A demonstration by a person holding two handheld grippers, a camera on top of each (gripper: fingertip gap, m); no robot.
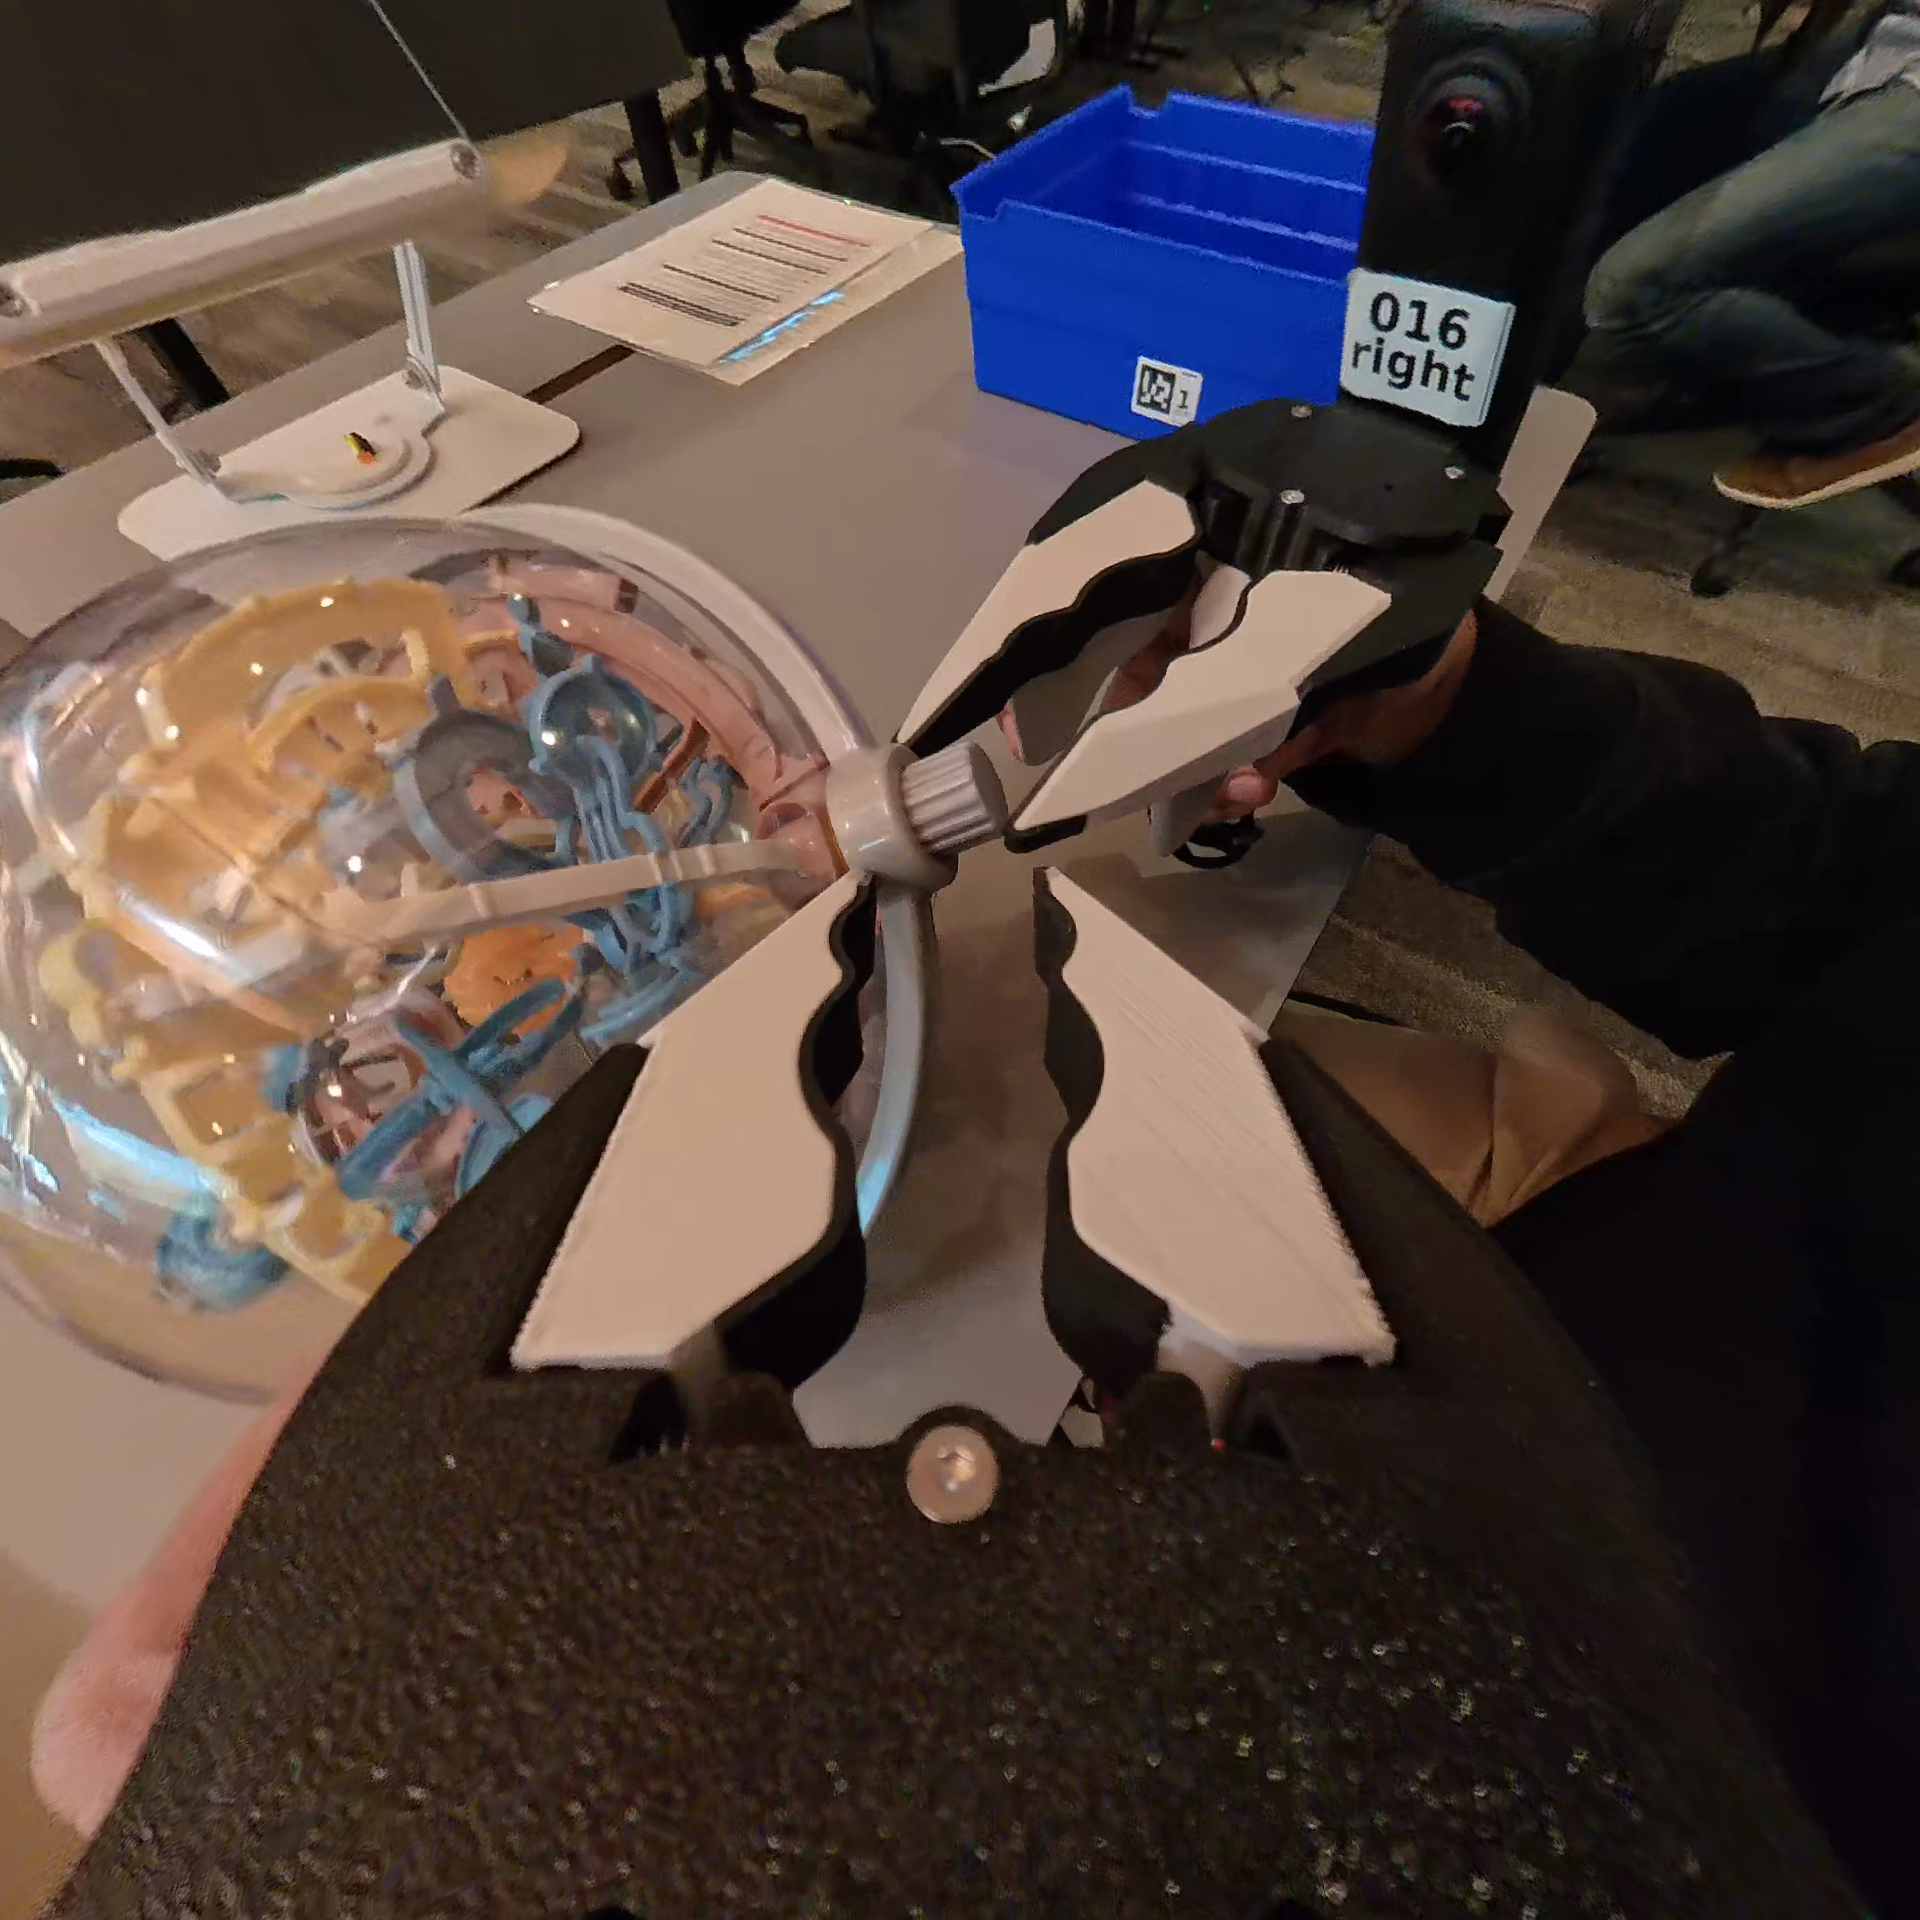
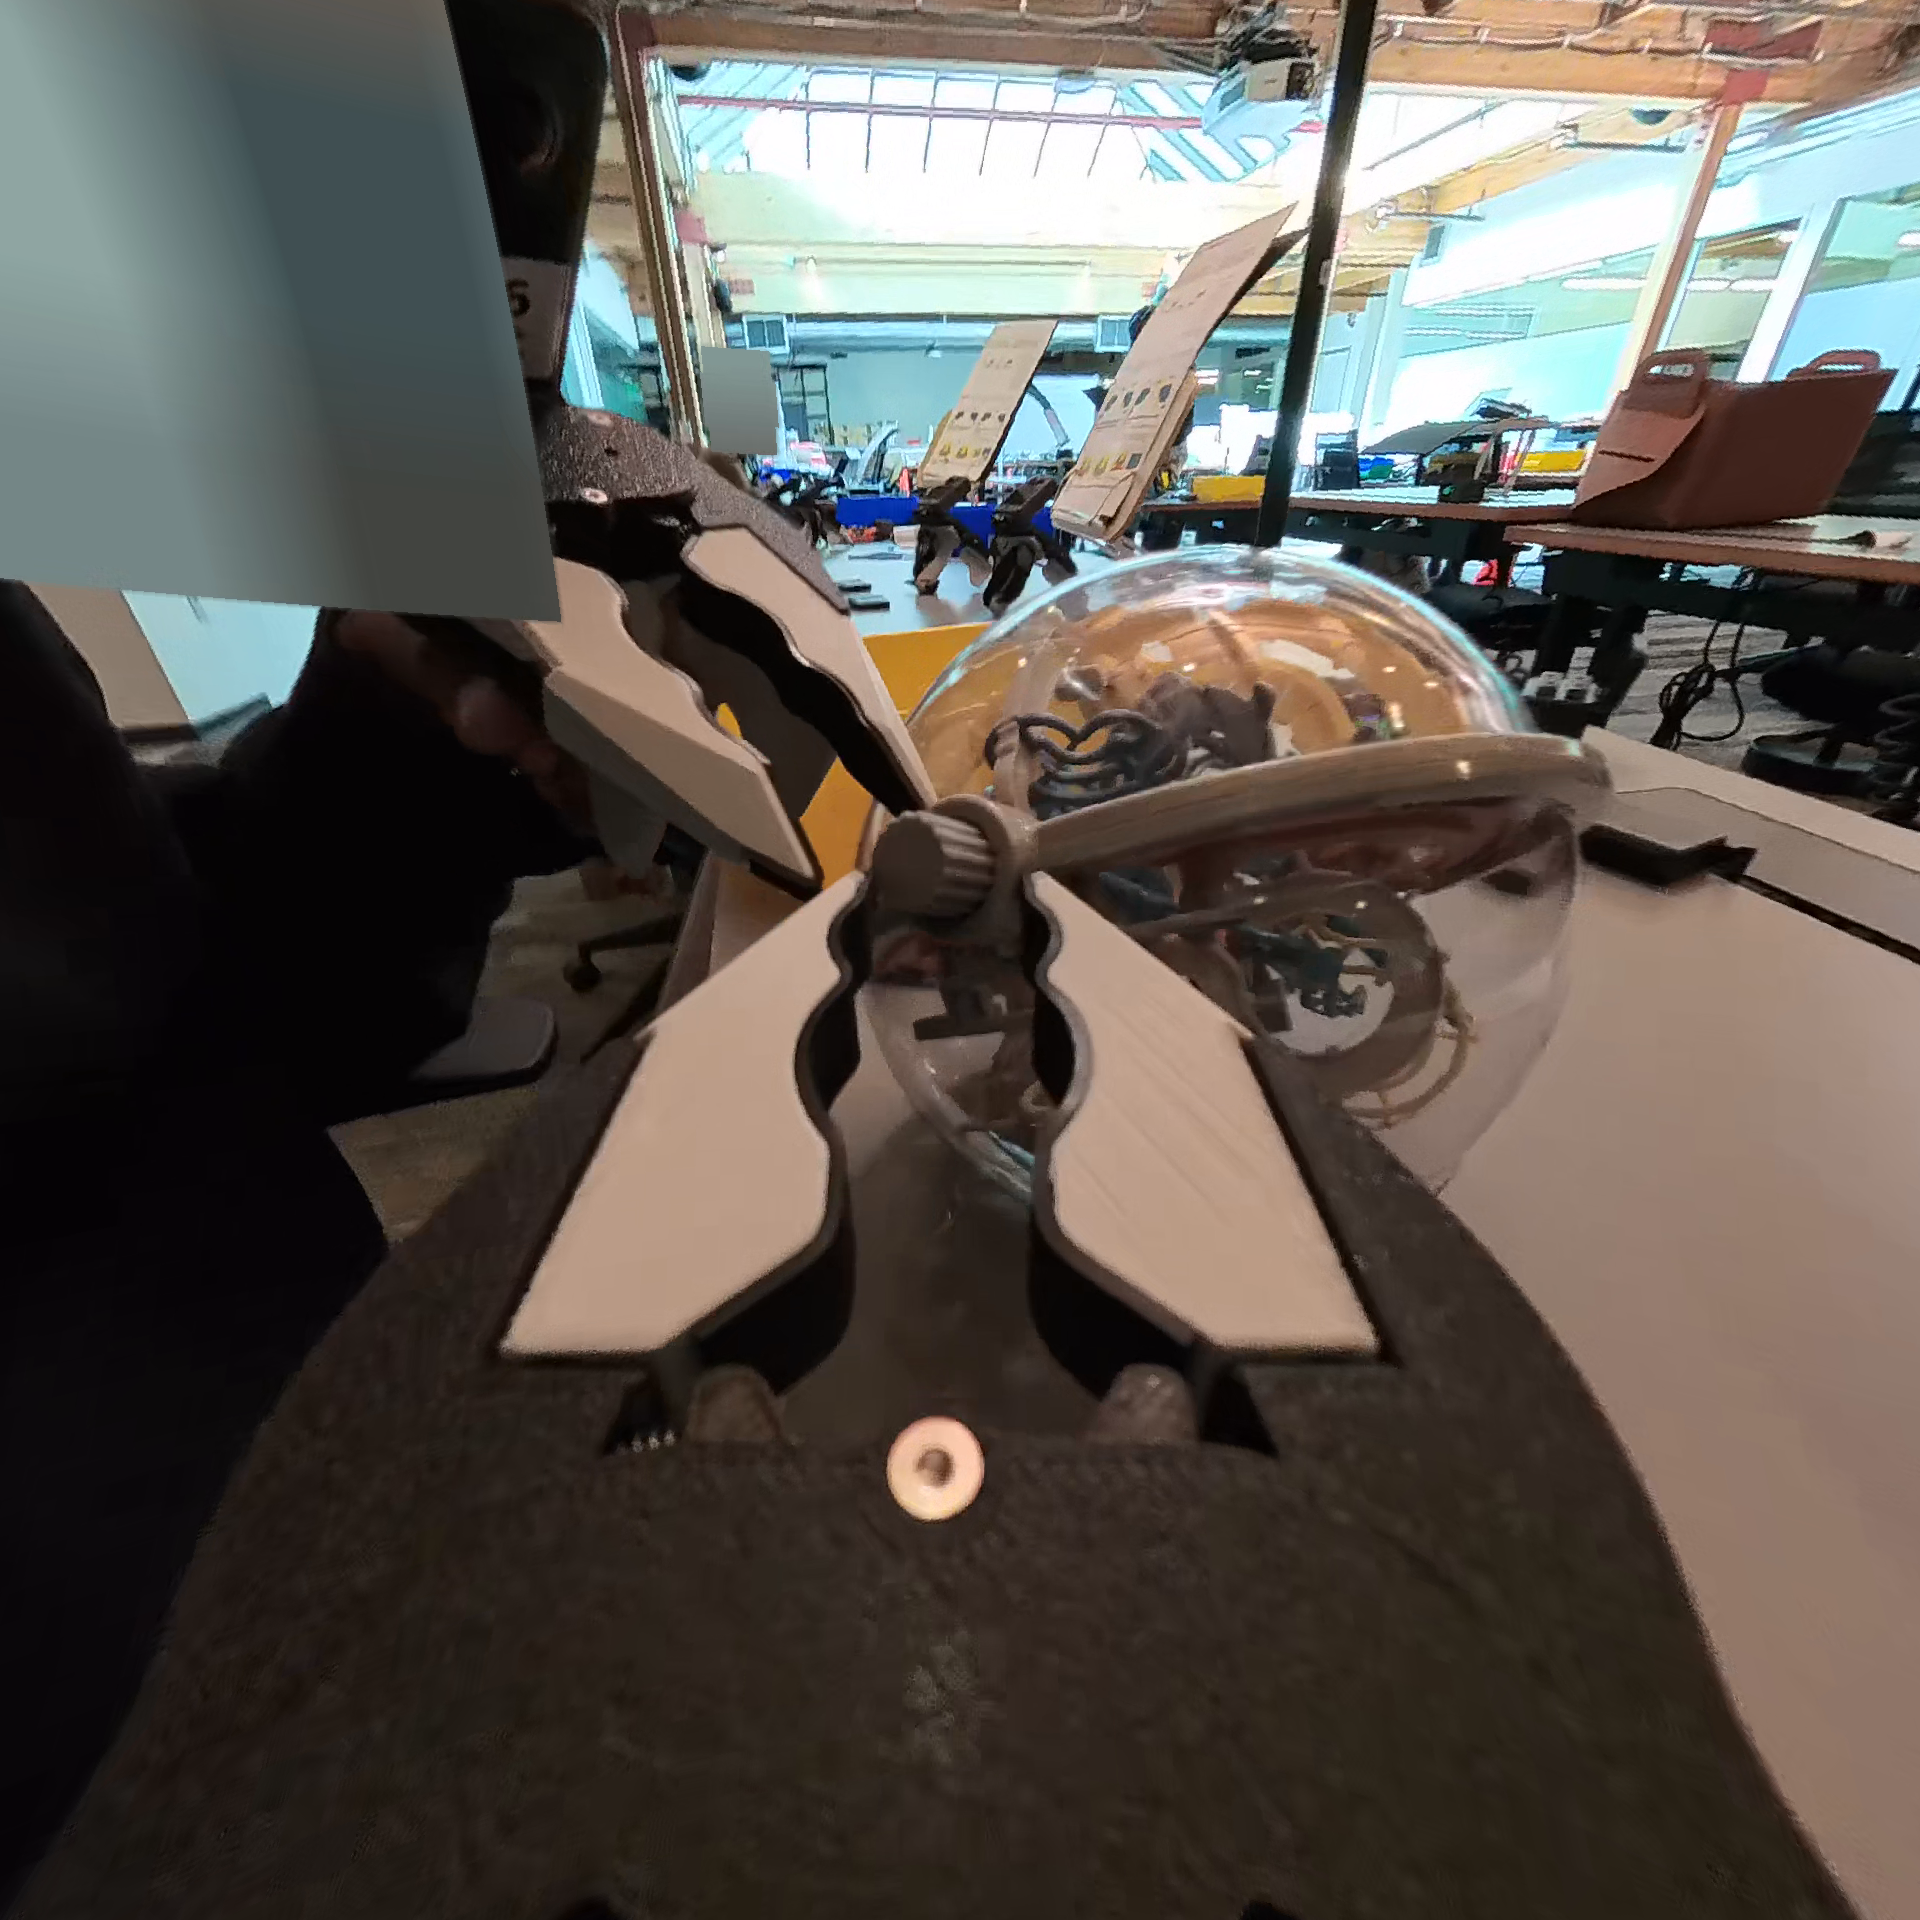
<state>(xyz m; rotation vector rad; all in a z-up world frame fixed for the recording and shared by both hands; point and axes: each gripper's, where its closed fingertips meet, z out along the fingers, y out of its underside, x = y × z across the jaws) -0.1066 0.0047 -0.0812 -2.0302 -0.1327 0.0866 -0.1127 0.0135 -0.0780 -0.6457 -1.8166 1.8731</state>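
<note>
Grey table (image 1: 727, 499) runs under everything, with an open workshop of benches and leaning cardboard sheets behind it.

A clear maze ball (image 1: 364, 831) sits on the table, full of tan, blue and pink tracks. A grey ring (image 1: 904, 997) runs round it, ending in a ribbed grey knob (image 1: 951, 800).

In the left wrist view:
- Your left claw (image 1: 951, 883) reaches up from 6 o'clock.
- It is parted to a middling gap and grips nothing.
- Its tips stop just below the knob's collar, and the ring's band shows in the gap beside the 9 o'clock finger.
- Whether that finger touches the ball's shell, I cannot tell.

Your right claw (image 2: 940, 883) comes in from 2 o'clock in that same view, held in your hand (image 1: 1236, 769).
- It is parted about as far as the left, and its two fingers straddle the knob, one on each side.
- One tip sits right against the ribbing. Whether the knob is actually pinched I cannot tell, so treat it as not clamped.

Around it all:
- A blue bin (image 1: 1143, 260) stands at 1 o'clock of the ball in the left wrist view.
- A printed sheet (image 1: 727, 270) lies at 12 o'clock.
- A white stand (image 1: 343, 457) sits at 11 o'clock.
- A yellow bin (image 2: 904, 665) shows behind the ball in the right wrist view.
</note>
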